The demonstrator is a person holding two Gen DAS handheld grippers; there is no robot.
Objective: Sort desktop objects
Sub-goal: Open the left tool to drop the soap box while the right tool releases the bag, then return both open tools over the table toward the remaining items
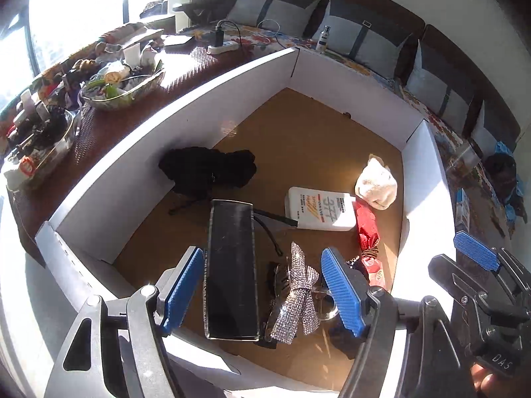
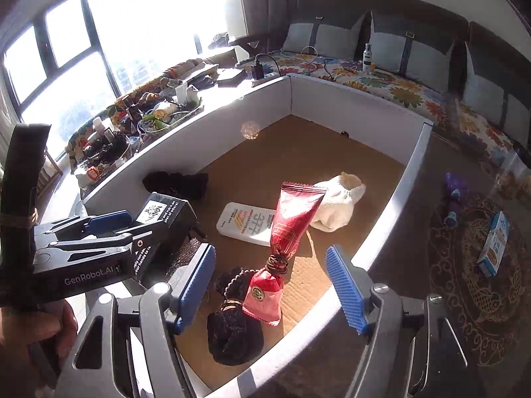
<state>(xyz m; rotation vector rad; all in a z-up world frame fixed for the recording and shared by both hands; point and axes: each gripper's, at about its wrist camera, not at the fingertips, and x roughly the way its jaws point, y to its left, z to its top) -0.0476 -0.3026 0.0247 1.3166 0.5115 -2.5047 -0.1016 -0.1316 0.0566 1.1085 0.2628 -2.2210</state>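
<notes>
Left hand-held gripper (image 1: 262,287): I am holding it above the near end of the box, its blue ribbed fingers (image 1: 184,287) standing apart and clamping nothing.
Black case: a long black glossy rectangular case (image 1: 232,270) is lying on the cardboard floor below the left finger, running away from me.
Bow: a silver rhinestone bow clip (image 1: 297,293) is lying just right of the black case, between the two fingers as I am seeing it.
Box: a wide shallow box with white walls (image 1: 139,152) and a brown cardboard floor is holding all the items.
Black cloth: a crumpled black fabric bundle (image 1: 207,169) is lying against the left wall.
Bottle: a flat white sunscreen bottle (image 1: 320,209) is lying mid-floor, label up.
Red packet: a red foil snack packet (image 2: 292,222), tied at its waist with a brown hair band, is lying just right of the bottle, overlapping its edge.
White cloth: a cream knitted bundle (image 2: 337,204) is lying beside the packet, near the right wall.
Right hand-held gripper (image 2: 268,285): I am holding it over the near right corner, fingers spread and empty.
Surface: the brown patterned surface (image 2: 471,285) right of the box is carrying a small blue carton (image 2: 494,243).
</notes>
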